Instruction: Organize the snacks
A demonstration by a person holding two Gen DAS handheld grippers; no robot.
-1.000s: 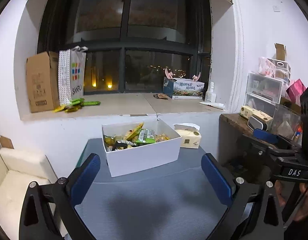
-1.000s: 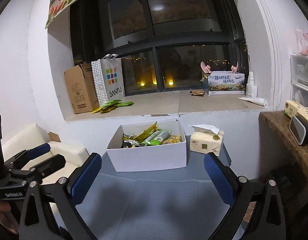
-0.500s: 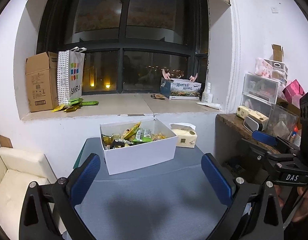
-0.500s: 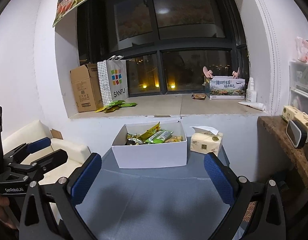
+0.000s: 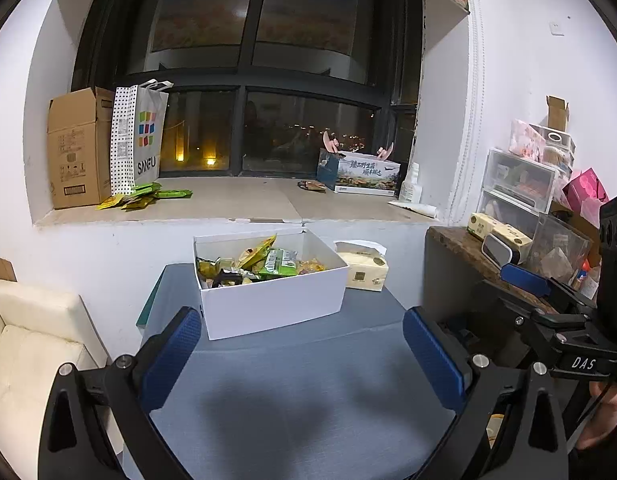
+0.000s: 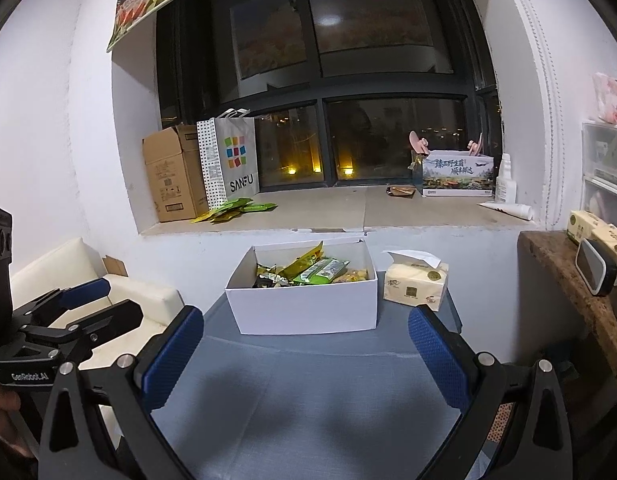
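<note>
1. The snacks (image 5: 264,266) lie in a heap inside a white box (image 5: 274,304), in the middle of the left wrist view. They are small shiny packets, green, yellow and dark.
2. I think the packets are light, thin and crinkly. They may slip, and the food inside could crush. A flat edge or a corner that sticks up, like the yellow one on top, looks like the best place to pinch.
3. The box sits at the far end of a gray desk (image 5: 308,400). A pack of tissues (image 5: 362,268) sits just beside it, to the right in the frame.
4. The left claw (image 5: 304,364) is spread wide and holds nothing. It hangs over the bare desk near the bottom of the frame. The box is straight ahead of it, apart from it.
5. The right claw (image 6: 304,364) is spread wide too, and empty. In the right wrist view the box is ahead in the middle of the frame, not touched.
6. More green and yellow packets (image 6: 232,210) lie on the window sill (image 6: 328,212), higher in the frame and left of the middle, by a paper bag (image 6: 230,162) and a brown carton (image 6: 170,174). They are well apart from both claws.
</note>
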